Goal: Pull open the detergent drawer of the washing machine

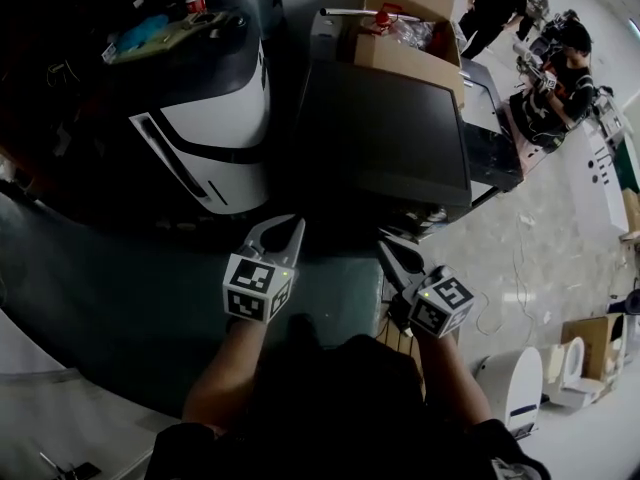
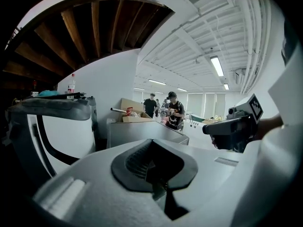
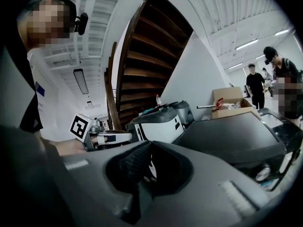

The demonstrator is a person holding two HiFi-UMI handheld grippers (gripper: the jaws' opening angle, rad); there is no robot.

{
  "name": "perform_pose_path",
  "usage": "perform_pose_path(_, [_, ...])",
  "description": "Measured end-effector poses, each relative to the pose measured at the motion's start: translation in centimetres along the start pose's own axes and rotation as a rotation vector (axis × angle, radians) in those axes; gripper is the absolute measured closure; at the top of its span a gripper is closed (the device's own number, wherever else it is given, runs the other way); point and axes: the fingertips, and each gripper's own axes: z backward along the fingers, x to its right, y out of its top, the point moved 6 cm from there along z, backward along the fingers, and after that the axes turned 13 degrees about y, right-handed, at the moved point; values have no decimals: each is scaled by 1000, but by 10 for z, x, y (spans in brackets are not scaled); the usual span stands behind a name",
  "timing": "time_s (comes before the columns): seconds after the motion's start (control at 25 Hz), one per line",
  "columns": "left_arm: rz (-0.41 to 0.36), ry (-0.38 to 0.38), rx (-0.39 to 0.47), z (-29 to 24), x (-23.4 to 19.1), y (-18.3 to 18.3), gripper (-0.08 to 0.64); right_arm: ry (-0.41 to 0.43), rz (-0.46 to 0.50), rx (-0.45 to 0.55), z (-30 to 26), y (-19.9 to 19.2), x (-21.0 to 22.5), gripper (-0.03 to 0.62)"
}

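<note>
Head view: a white appliance (image 1: 215,133) stands at left, its top cluttered. My left tongs (image 1: 283,230) are closed and empty. The dark-topped washing machine (image 1: 385,133) stands centre, ahead of both tongs and apart from them; I cannot make out its detergent drawer. My right tongs (image 1: 392,253) are closed and empty, near its front.
</note>
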Motion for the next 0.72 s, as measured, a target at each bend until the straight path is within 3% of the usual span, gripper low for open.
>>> perform_pose_path(0.24, [33,-12,-25,-35,-29,-7,549,-3,-11,-109,-44,-14,23,588])
perform_pose_path(0.52, [69,27,-64,-85,-50,-6,549,21,-26,-195,-82,-12,84,588])
perform_pose_path(0.72, [61,64,-119,-125,-59,-3,549,93,-35,-227,-117,-9,132,558])
